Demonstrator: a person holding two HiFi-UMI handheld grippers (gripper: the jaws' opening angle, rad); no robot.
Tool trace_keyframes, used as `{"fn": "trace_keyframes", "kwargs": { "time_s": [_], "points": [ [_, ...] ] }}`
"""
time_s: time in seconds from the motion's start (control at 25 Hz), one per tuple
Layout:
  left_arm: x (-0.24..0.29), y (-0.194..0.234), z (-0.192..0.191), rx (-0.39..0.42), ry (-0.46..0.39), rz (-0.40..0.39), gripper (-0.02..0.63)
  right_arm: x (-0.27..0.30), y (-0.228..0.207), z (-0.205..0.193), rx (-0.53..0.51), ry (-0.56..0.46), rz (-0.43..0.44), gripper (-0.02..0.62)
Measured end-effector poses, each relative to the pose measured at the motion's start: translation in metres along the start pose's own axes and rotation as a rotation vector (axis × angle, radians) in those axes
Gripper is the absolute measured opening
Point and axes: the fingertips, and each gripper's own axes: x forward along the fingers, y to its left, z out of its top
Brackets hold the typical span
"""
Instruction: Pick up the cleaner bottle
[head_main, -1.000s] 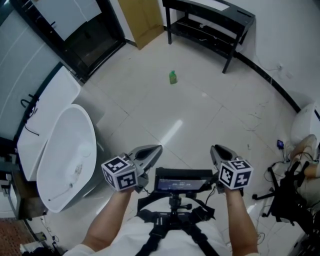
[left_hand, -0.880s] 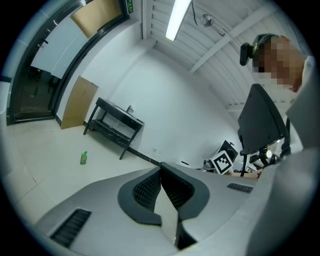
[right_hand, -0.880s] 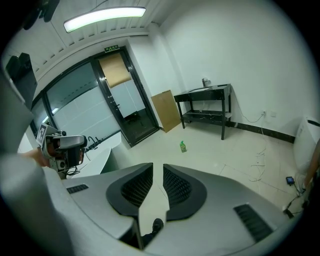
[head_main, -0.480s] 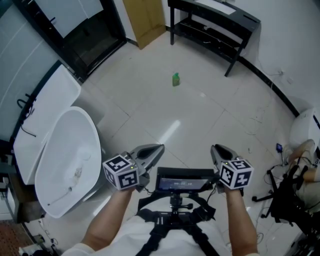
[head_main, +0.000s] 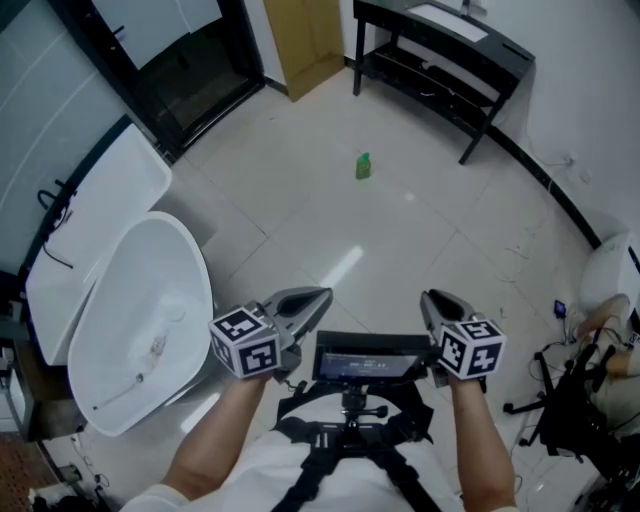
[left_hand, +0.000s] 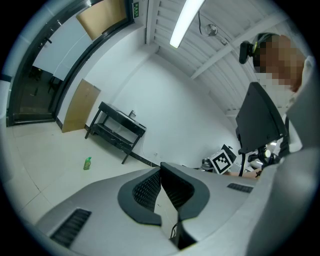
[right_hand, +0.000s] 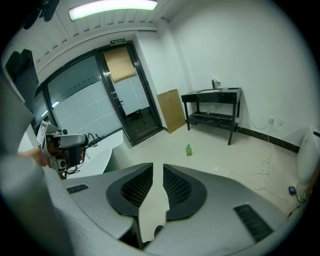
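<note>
1. Fingers (left_hand: 148, 191) of my left gripper (head_main: 322, 294) are pressed together at the tips with nothing between them. The right gripper (head_main: 428, 296) has its pads a narrow slit apart, and only bare floor shows through the slit.
2. My target, the cleaner bottle (head_main: 363, 166), is small and green. It stands upright on the pale tiled floor (head_main: 300, 200), alone and well ahead of both grippers. Neither gripper is near it, so I judge the pickup has not started.
3. It looks like thin plastic, so I expect it to be light, smooth and somewhat squeezable. Standing alone on slick tile, it should topple or slide at a careless nudge.
4. I would grip it across the middle of the body, below the cap, with the pads flat on opposite sides. Pressure should be firm enough to stop it slipping but not enough to dent the walls. Either gripper would have to spread much wider first.
5. Beyond the bottle stands a black table (head_main: 450, 45) against the white wall. A brown board (head_main: 310, 35) leans upright to its left.
6. To my left lies a white oval tub (head_main: 150, 320), well apart from the bottle. Cables and gear (head_main: 570, 400) clutter the floor at my right.
</note>
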Motion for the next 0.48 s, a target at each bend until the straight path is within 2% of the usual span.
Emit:
{"fn": "trace_keyframes", "kwargs": {
  "time_s": [0.24,0.48],
  "points": [
    [0.007,0.008,0.005,-0.007,0.009,0.01,0.0,0.013,-0.002,0.011,-0.005,0.005,0.015,0.061],
    [0.036,0.025,0.01,-0.02,0.0,0.049,0.0,0.032,-0.03,0.022,-0.013,0.028,0.042,0.061]
  ]
}}
